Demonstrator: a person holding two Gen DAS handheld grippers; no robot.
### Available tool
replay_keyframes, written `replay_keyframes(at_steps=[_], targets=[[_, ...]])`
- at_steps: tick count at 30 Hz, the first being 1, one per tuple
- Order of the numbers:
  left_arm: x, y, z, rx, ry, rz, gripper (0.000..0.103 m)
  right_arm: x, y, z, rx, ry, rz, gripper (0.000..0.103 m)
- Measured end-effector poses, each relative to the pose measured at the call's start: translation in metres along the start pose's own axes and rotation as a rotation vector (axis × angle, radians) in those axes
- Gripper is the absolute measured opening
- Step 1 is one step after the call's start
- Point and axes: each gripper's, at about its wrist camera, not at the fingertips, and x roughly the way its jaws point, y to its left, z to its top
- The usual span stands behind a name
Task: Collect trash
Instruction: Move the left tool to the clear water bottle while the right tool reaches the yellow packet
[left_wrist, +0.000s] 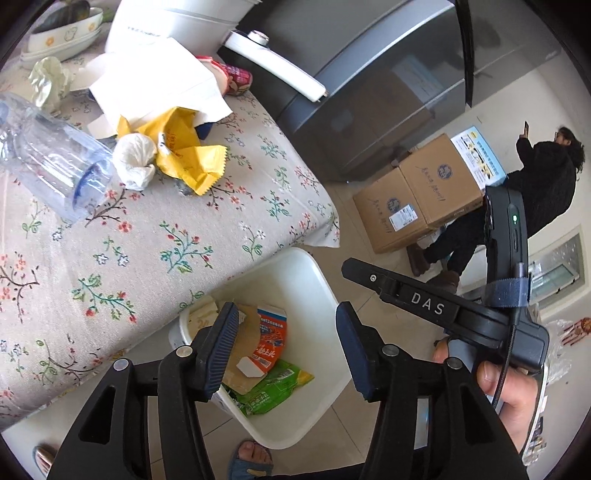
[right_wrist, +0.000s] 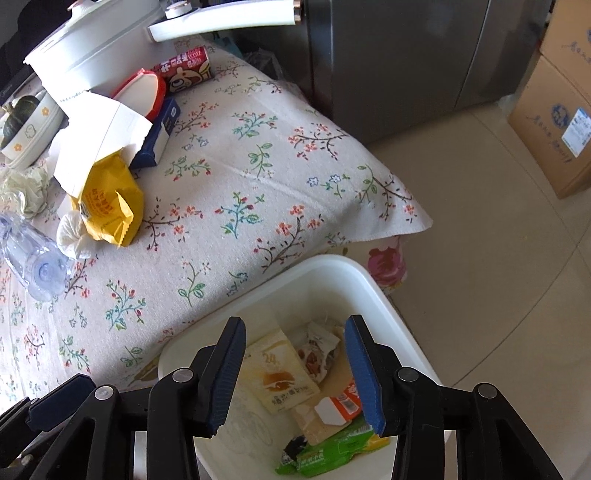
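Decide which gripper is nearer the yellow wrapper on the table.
Too close to call. Both the left gripper and right gripper hang open over the white bin, well short of the yellow wrapper.

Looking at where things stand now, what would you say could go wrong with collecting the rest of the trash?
The clear plastic bottle lies on its side on the tablecloth, so a nudge might roll it away. The yellow wrapper sits tangled under the white paper, so grabbing one may drag the other. The white bin is tucked close under the table edge, so drops could miss.
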Motion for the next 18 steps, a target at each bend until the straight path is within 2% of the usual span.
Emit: replay_keyframes(at_steps=[4, 8, 15, 18], targets=[[-0.024, 0.028, 0.015, -0.16, -0.047, 0.008, 0.069, 0.002, 0.006, 0.005, 0.007, -0.008, 0.031, 0.055], [-0.052, 0.063, 0.031, -0.322, -0.143, 0.037, 0.074, 0.001, 0.015, 0.009, 0.009, -0.022, 0.058, 0.058], [-0.089, 0.101, 0.051, -0.427, -0.299, 0.204, 0.074, -0.007, 0.026, 0.02, 0.025, -0.081, 0.14, 0.064], [-0.096, 0.12, 0.061, -0.468, -0.308, 0.217, 0.075, -0.007, 0.03, 0.024, 0.038, -0.088, 0.182, 0.068]])
